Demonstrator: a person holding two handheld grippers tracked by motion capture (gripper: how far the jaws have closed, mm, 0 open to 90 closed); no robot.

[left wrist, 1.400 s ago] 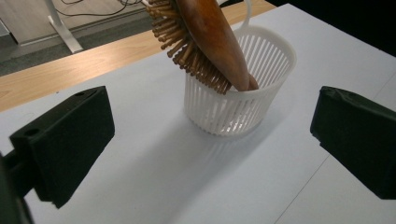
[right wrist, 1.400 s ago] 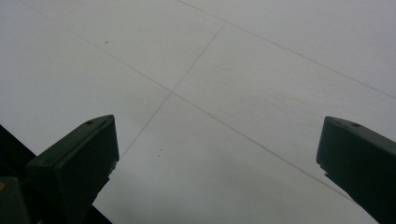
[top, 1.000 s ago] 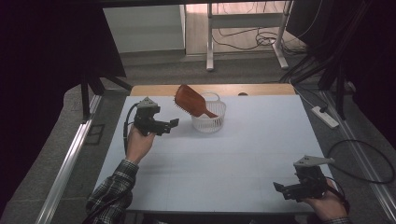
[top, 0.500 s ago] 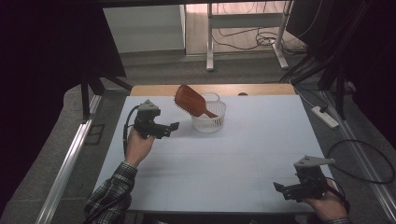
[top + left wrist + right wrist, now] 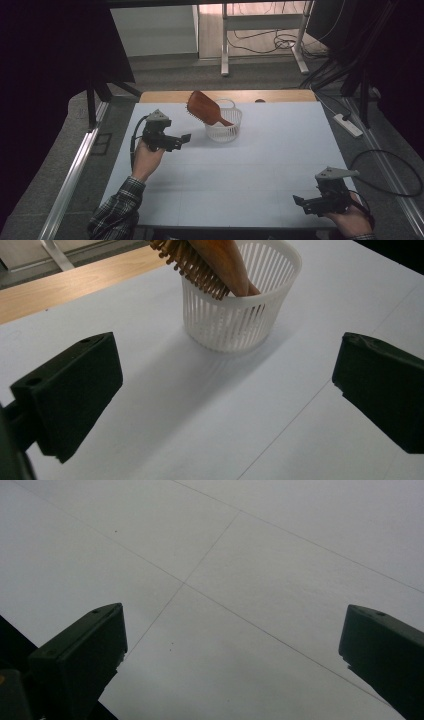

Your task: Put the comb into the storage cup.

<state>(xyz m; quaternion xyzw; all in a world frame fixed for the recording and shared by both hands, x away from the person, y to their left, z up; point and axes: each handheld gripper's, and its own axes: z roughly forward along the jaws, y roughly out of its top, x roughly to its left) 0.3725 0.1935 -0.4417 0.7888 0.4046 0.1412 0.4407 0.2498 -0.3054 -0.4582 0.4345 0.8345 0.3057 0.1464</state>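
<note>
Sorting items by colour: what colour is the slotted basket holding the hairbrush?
White; the basket shows best in the left gripper view.

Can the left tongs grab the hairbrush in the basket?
Probably yes: the left tongs are open and facing the hairbrush, which leans out of the white basket, with bare table between.

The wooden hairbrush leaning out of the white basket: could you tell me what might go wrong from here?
The hairbrush leans over the rim of the light basket, so a nudge may tip both. The open left gripper sits close beside them. The basket also stands near the table's far edge.
</note>
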